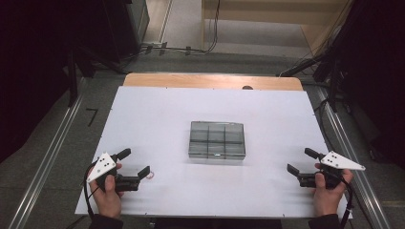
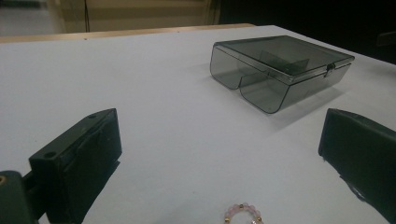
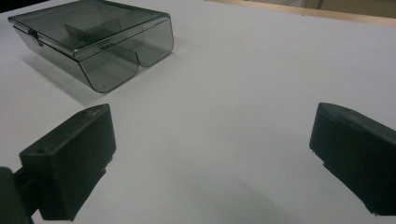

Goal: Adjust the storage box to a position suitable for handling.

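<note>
A smoky grey plastic compartment box [image 1: 217,140] with its lid closed sits in the middle of the white table top [image 1: 157,109]. In the left gripper view the box [image 2: 280,70] lies ahead to the right, and a small pink bead ring [image 2: 243,213] rests on the table between the jaws. From above, the ring [image 1: 151,175] lies just right of my left gripper [image 1: 133,163], which is open and empty. My right gripper [image 1: 301,161] is open near the right edge, with nothing between its jaws. The box [image 3: 93,39] shows at upper left in the right gripper view.
The table's wooden far edge [image 1: 212,81] runs behind the white sheet. Dark stands and cables [image 1: 329,62] crowd the floor on both sides. Metal rails [image 1: 45,162] run along the floor beside the table. Bare white surface surrounds the box.
</note>
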The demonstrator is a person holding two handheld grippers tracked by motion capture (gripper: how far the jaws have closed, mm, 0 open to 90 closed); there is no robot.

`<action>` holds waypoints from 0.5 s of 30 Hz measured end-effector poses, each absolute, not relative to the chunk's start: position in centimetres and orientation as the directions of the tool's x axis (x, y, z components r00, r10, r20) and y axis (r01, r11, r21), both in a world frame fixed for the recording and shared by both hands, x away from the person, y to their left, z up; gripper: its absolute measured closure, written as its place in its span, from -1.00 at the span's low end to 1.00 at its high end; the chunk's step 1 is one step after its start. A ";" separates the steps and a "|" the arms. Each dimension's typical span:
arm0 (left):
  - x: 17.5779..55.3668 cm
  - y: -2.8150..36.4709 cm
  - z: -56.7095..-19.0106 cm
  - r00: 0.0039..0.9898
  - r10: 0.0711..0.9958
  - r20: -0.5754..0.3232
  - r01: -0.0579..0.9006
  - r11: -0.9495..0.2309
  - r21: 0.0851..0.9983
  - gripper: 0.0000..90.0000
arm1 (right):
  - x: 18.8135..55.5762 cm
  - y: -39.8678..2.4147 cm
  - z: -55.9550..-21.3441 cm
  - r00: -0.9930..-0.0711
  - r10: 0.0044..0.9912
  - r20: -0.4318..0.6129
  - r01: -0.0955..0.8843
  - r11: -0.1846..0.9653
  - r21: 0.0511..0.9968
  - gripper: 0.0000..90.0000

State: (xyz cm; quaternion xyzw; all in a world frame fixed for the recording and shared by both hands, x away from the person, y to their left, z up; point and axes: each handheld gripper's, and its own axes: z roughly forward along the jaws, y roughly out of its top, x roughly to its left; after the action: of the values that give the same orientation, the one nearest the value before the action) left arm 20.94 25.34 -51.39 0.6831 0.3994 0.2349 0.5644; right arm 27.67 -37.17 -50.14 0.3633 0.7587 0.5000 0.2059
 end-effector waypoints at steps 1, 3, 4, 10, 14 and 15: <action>20.9 25.3 -51.4 0.575 0.808 -0.127 0.279 -0.048 0.959 -1.00 | 27.7 -37.2 -50.1 -0.652 0.756 0.052 0.346 0.236 0.908 -1.00; 20.9 25.3 -51.4 0.578 0.806 -0.127 0.279 -0.050 0.959 -1.00 | 27.7 -37.1 -50.1 -0.652 0.756 0.052 0.346 0.237 0.908 -1.00; 20.8 25.3 -51.4 0.579 0.806 -0.125 0.277 -0.050 0.960 -1.00 | 27.8 -37.1 -50.0 -0.651 0.757 0.051 0.347 0.238 0.907 -1.00; 20.8 25.3 -51.5 0.581 0.804 -0.128 0.270 -0.042 0.962 -1.00 | 28.0 -36.4 -49.3 -0.665 0.744 0.068 0.355 0.234 0.905 -1.00; 20.8 25.4 -51.4 0.602 0.785 -0.147 0.272 -0.029 0.962 -1.00 | 28.2 -35.4 -48.0 -0.681 0.729 0.069 0.346 0.237 0.908 -1.00; 20.9 25.4 -51.4 0.612 0.777 -0.151 0.272 -0.027 0.962 -1.00 | 28.2 -35.0 -47.7 -0.687 0.724 0.066 0.340 0.239 0.910 -1.00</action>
State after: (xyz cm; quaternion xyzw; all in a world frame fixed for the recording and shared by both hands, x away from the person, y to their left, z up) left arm 20.86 25.43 -51.43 0.6832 0.3837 0.2166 0.5823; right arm 28.17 -35.04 -47.72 0.3480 0.7640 0.5095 0.1886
